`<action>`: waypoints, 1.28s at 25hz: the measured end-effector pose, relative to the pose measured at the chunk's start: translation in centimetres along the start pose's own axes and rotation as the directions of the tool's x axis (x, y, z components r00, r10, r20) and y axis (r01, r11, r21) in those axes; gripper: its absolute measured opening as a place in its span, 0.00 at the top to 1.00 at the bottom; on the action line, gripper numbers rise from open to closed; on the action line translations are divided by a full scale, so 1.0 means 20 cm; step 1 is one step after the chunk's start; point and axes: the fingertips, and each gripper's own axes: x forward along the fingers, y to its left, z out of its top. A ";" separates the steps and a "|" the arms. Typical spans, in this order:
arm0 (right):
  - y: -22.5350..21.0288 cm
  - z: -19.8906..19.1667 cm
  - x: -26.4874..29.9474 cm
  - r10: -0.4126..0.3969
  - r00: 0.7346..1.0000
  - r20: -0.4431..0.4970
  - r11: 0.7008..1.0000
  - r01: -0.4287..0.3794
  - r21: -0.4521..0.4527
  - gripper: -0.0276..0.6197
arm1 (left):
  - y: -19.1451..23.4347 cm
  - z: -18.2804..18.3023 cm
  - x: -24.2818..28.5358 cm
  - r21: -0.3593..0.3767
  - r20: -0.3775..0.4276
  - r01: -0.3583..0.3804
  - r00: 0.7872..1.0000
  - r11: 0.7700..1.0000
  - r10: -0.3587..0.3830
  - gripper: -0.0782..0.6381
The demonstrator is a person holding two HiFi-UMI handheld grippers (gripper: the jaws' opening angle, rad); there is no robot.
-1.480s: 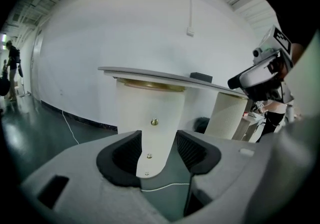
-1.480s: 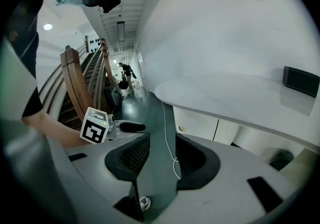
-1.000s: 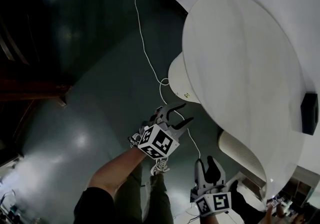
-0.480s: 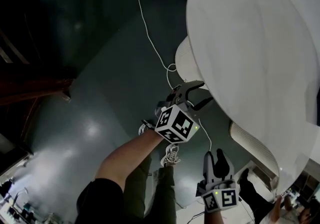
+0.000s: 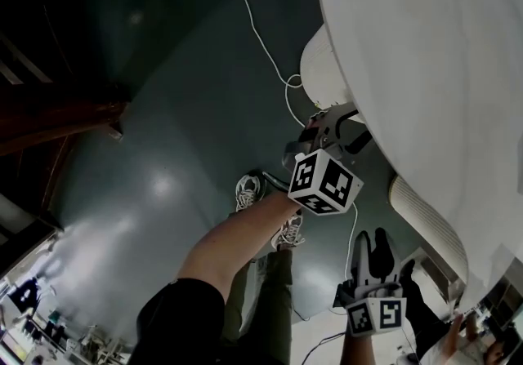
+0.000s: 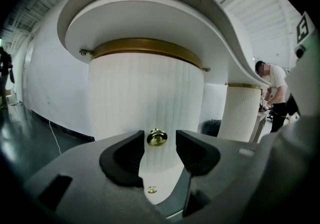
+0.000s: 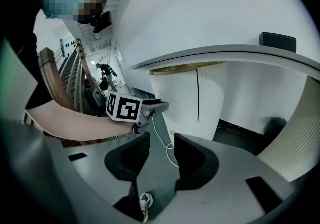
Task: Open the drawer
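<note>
The drawer front is the white ribbed pedestal under the white table top. It carries a brass knob, with a second small knob lower down. My left gripper points straight at the upper knob, which sits between the fingertips; the jaws are closing and the pads stand clear of it. In the head view the left gripper is at the pedestal under the table's edge. My right gripper hangs lower, open and empty, looking at the left gripper.
A white cable runs across the dark glossy floor to the pedestal. A second ribbed pedestal stands to the right, a person beyond it. A wooden chair is to the left. My shoes are below.
My left gripper has moved up and right in the head view, from open floor to the pedestal under the table's edge. The right gripper has sunk a little and stays open.
</note>
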 end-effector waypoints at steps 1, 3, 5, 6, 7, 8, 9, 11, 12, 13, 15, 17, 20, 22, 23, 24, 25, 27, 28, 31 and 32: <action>-0.01 0.00 0.00 -0.001 1.000 0.001 1.000 0.001 0.000 0.72 | 0.01 0.00 0.00 -0.001 0.000 -0.019 1.000 1.000 0.019 0.62; -0.02 0.00 -0.01 -0.001 1.000 0.002 1.000 0.001 0.002 0.72 | 0.03 0.00 0.00 0.006 -0.001 -0.046 0.999 0.999 0.046 0.70; -0.02 0.00 -0.01 0.002 1.000 0.005 1.000 -0.002 0.001 0.72 | 0.03 0.00 0.00 0.027 -0.003 -0.057 0.998 0.998 0.057 0.70; -0.03 0.00 -0.01 0.003 1.000 0.006 1.000 -0.003 -0.001 0.72 | 0.02 0.00 0.00 0.041 -0.007 -0.061 0.998 0.997 0.062 0.70; -0.03 0.00 -0.01 0.005 1.000 0.007 1.000 -0.005 -0.003 0.72 | 0.02 0.00 0.00 0.054 -0.012 -0.066 0.998 0.996 0.067 0.70; -0.03 0.00 -0.02 0.008 1.000 0.007 1.000 -0.008 -0.006 0.72 | 0.02 0.00 0.00 0.063 -0.017 -0.071 0.997 0.995 0.072 0.71; -0.04 0.00 -0.02 0.011 1.000 0.006 1.000 -0.011 -0.010 0.72 | 0.02 0.00 0.00 0.067 -0.021 -0.074 0.997 0.995 0.076 0.72; -0.04 0.00 -0.02 0.016 1.000 0.002 1.000 -0.016 -0.017 0.72 | 0.02 0.00 0.00 0.060 -0.026 -0.079 0.996 0.995 0.081 0.72; -0.04 0.01 -0.01 0.018 1.000 0.001 1.000 -0.018 -0.020 0.72 | 0.02 0.00 0.00 0.052 -0.028 -0.080 0.996 0.995 0.081 0.73; -0.04 0.01 -0.01 0.020 1.000 0.002 1.000 -0.020 -0.022 0.72 | 0.02 0.00 0.00 0.045 -0.029 -0.080 0.996 0.996 0.081 0.73; -0.03 0.02 -0.01 0.024 1.000 0.006 0.999 -0.024 -0.028 0.72 | 0.02 0.00 0.00 0.029 -0.028 -0.081 0.996 0.996 0.081 0.73; -0.02 0.02 -0.02 0.028 1.000 0.010 0.999 -0.028 -0.035 0.72 | 0.02 0.00 0.00 0.015 -0.028 -0.083 0.996 0.996 0.084 0.73; -0.01 0.02 -0.02 0.035 0.999 0.015 0.998 -0.035 -0.045 0.72 | 0.01 -0.01 -0.02 0.009 -0.027 -0.084 0.996 0.996 0.084 0.74; 0.00 0.01 -0.04 0.041 0.999 0.017 0.998 -0.041 -0.048 0.72 | 0.00 -0.02 -0.05 0.008 -0.019 -0.085 0.996 0.996 0.085 0.74; 0.01 0.00 -0.05 0.045 0.999 0.016 0.998 -0.044 -0.047 0.72 | -0.01 -0.03 -0.08 0.007 -0.015 -0.086 0.996 0.996 0.086 0.74; 0.01 0.00 -0.05 0.048 0.999 0.017 0.998 -0.047 -0.048 0.72 | -0.01 -0.04 -0.11 0.006 -0.012 -0.088 0.996 0.996 0.088 0.74; 0.02 0.00 -0.06 0.051 0.999 0.018 0.998 -0.050 -0.049 0.72 | -0.02 -0.05 -0.13 0.005 -0.012 -0.091 0.996 0.996 0.091 0.74; 0.03 -0.01 -0.08 0.058 0.998 0.023 0.997 -0.056 -0.053 0.72 | -0.03 -0.08 -0.19 0.002 -0.017 -0.095 0.995 0.995 0.095 0.74; 0.03 -0.01 -0.09 0.061 0.998 0.024 0.997 -0.060 -0.056 0.72 | -0.04 -0.09 -0.22 -0.001 -0.020 -0.098 0.995 0.995 0.098 0.74; 0.05 0.00 -0.12 0.072 0.997 0.032 0.995 -0.070 -0.069 0.72 | -0.06 -0.12 -0.30 -0.010 -0.032 -0.107 0.994 0.994 0.106 0.74; 0.06 0.00 -0.13 0.076 0.996 0.035 0.994 -0.073 -0.075 0.72 | -0.06 -0.14 -0.33 -0.013 -0.037 -0.110 0.993 0.994 0.110 0.74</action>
